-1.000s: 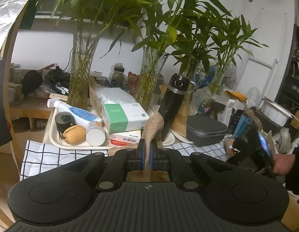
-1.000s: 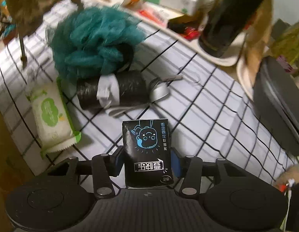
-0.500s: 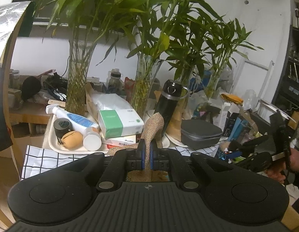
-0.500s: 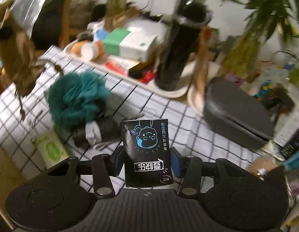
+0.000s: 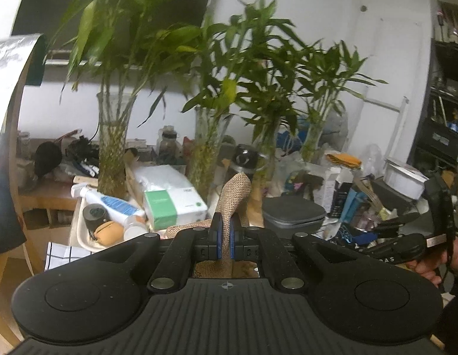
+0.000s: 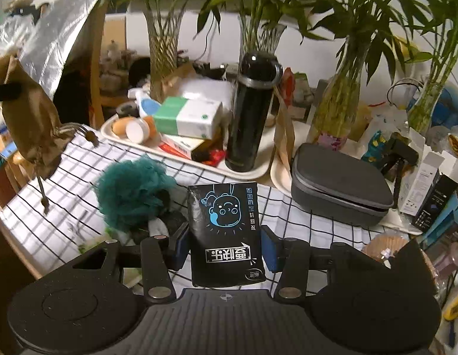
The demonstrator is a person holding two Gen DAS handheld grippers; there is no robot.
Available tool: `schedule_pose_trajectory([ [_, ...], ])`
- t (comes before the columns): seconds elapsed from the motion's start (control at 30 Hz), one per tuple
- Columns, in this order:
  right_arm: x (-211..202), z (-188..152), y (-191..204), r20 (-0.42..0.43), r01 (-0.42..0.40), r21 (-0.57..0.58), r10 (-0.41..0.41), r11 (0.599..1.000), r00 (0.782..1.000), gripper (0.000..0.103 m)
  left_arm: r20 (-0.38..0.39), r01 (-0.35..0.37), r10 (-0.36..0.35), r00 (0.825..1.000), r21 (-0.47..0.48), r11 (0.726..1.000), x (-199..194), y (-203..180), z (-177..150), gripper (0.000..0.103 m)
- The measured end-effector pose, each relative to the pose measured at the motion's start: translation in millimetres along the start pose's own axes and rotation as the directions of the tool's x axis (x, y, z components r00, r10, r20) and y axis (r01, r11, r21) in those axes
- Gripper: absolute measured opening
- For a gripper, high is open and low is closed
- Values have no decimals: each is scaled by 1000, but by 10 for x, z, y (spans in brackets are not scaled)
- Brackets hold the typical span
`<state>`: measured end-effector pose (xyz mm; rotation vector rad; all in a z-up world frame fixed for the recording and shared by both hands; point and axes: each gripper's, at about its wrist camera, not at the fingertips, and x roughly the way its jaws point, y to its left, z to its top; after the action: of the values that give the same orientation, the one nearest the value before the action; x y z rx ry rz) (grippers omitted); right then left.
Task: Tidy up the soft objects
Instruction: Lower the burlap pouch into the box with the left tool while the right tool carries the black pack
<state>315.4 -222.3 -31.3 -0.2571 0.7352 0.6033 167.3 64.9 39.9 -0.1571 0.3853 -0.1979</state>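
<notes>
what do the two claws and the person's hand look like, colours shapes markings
Both are matte black plastic. The left claw and right claw each have blue pads, silver pivot bolts, a ribbed centre plate with a small crosshair mark, and two round raised discs on broad lobes. In the left wrist view, the person's hand shows beside a dark sleeve, on a black handle with a silver strip. No cables visible.

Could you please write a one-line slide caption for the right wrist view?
Right gripper holds a black tissue pack above the checked tablecloth, near a teal bath pouf.
</notes>
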Motion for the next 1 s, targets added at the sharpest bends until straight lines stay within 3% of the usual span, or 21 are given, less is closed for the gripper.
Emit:
schedule_pose_trajectory([
  [0.67, -870, -268, 358, 149, -168, -13, 168, 986, 974, 52, -61, 34, -27, 998, 114, 993, -781, -749, 317, 5],
  [0.83, -964, -351, 411, 157, -194, -6, 192, 981, 969, 52, -126, 2, 15, 992, 130, 992, -809, -878, 227, 5],
  [1.0, -1022, -441, 514, 147, -205, -16, 205, 979, 968, 52, -216, -26, 55, 975, 131, 991, -715, -909, -9, 5],
])
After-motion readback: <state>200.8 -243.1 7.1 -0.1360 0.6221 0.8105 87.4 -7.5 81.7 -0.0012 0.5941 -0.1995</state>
